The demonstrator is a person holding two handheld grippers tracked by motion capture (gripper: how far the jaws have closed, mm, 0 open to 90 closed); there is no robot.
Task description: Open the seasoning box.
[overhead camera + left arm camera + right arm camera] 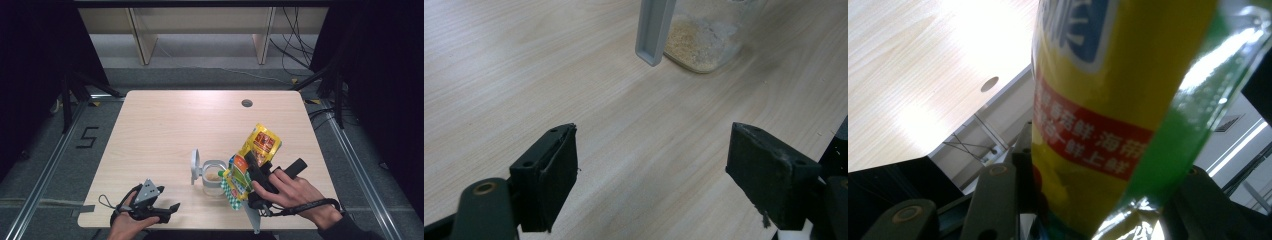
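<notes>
A yellow and green snack bag (250, 167) is tilted over a clear jar (213, 177) near the table's front middle; my right gripper (252, 167) is shut on the bag's middle. In the right gripper view the bag (1108, 110) stands between both jaws, close to the camera. The jar (704, 40) holds a little pale crumb-like powder, and its grey hinged lid (195, 166) stands open on the left side. My left gripper (167, 210) rests near the front left edge, open, with only bare wood between its jaws (651, 175).
The light wooden table (165, 125) has a round cable hole (246, 103) at its back right. Cables trail on the floor behind, and a black stand leg rises at each side. The table's left and back parts are bare wood.
</notes>
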